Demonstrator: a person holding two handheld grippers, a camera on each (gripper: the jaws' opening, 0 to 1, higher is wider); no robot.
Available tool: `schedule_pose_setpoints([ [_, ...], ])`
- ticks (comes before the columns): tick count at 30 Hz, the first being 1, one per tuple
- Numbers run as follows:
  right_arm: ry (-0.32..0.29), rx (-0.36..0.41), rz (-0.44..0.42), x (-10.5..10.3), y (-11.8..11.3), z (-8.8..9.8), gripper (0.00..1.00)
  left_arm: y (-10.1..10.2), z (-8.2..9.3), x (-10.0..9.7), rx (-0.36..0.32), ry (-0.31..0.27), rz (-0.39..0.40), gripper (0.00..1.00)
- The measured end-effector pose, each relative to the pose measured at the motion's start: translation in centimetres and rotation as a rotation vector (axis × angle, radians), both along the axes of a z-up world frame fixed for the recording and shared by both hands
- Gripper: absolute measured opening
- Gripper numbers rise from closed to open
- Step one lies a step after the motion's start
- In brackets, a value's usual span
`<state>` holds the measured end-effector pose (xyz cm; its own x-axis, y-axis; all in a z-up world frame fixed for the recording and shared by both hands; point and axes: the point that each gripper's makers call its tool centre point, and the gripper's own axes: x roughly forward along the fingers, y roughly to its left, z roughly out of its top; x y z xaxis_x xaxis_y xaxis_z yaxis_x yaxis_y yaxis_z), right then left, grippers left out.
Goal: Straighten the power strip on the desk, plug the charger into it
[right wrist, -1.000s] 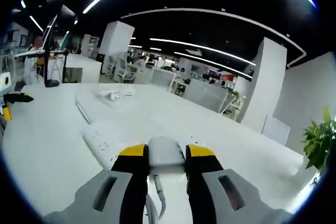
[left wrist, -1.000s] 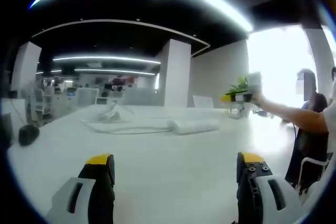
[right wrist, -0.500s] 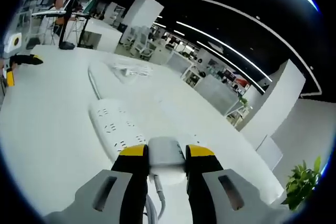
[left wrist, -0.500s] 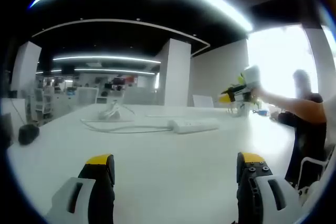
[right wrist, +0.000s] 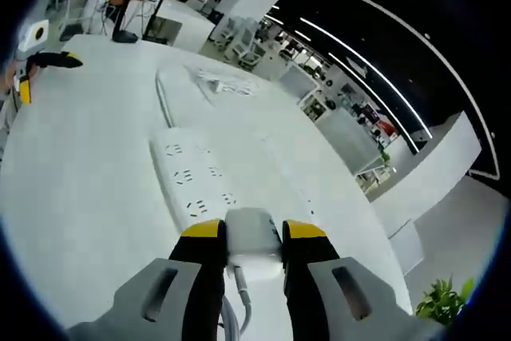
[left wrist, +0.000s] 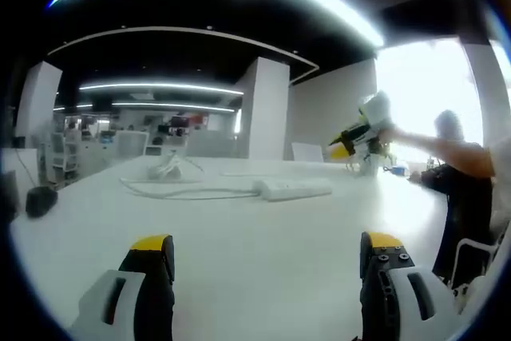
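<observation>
Right gripper (right wrist: 249, 233) clamps charger (right wrist: 254, 239) above power strip (right wrist: 196, 185); left gripper (left wrist: 267, 249) gapes over bare desk (left wrist: 255, 245).

A wide white table (left wrist: 239, 261) carries a white power strip (right wrist: 196, 185), its cable (left wrist: 176, 194) trailing to a far bundle, and a dark object (left wrist: 40, 201) at left.

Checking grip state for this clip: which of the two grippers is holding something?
The right gripper: its jaws are shut on the white charger, just above the power strip. The left gripper stands open over the desk.
</observation>
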<state>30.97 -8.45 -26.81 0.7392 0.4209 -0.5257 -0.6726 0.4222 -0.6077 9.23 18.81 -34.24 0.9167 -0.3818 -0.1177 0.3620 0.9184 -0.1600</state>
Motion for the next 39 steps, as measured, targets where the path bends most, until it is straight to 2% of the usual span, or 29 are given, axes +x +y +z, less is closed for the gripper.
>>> schedule_pose_setpoints([
  [14,0.042,-0.156,0.034,0.3,0.6,-1.2,0.25,-0.2,0.2,0.2,0.006,0.002,-0.005,0.99],
  [24,0.101,-0.321,0.064,0.1,0.4,-3.0,0.25,-0.2,0.2,0.3,0.004,0.001,-0.006,0.99],
  [29,0.102,-0.380,0.073,0.2,0.3,-3.6,0.25,0.0,0.2,0.2,0.005,0.002,-0.003,0.99],
  [32,0.089,-0.439,0.092,0.2,0.2,-4.0,0.25,0.1,0.2,0.1,0.000,0.001,0.001,0.99],
  [39,0.103,-0.465,0.103,0.2,0.3,-4.1,0.25,0.2,0.3,0.1,0.003,-0.002,0.003,0.99],
])
